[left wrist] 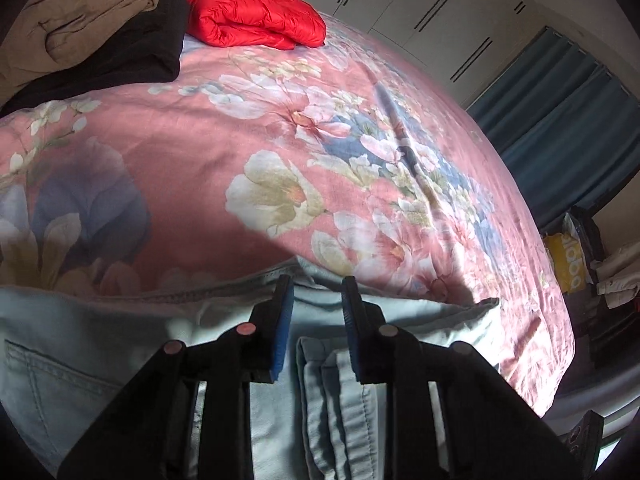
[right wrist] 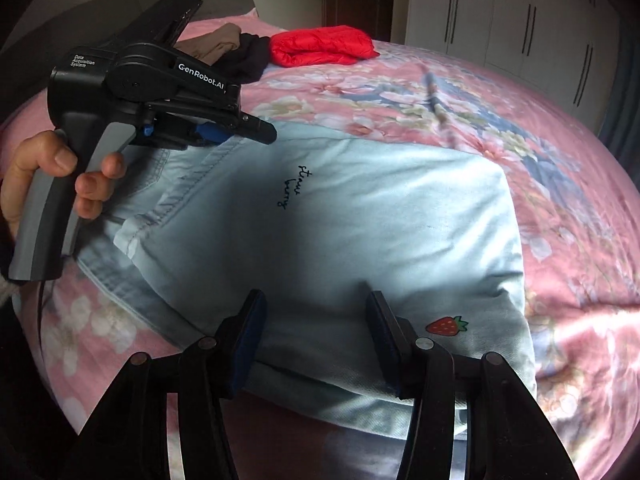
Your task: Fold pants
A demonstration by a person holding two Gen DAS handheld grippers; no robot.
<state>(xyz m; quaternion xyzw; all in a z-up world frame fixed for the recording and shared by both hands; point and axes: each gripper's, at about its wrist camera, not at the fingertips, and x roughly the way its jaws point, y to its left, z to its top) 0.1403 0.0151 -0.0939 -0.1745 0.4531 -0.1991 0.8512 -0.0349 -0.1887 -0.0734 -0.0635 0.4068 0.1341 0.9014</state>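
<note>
Light blue jeans point(right wrist: 340, 232) lie folded on the pink floral bedspread point(right wrist: 520, 120), with a strawberry patch point(right wrist: 446, 326) near the front edge. My right gripper point(right wrist: 316, 300) is open just above the near fold of the jeans, empty. My left gripper point(left wrist: 316, 284) is open over the waistband end of the jeans point(left wrist: 100, 340), with nothing between its pads. The left gripper also shows in the right wrist view point(right wrist: 256, 130), held by a hand at the far left corner of the jeans.
A red puffy jacket point(left wrist: 256, 16), a black garment point(left wrist: 132, 52) and a brown garment point(left wrist: 72, 12) lie folded at the far side of the bed. White wardrobes point(right wrist: 520, 20) and blue curtains point(left wrist: 560, 112) stand beyond. A yellow bag point(left wrist: 568, 260) sits beside the bed.
</note>
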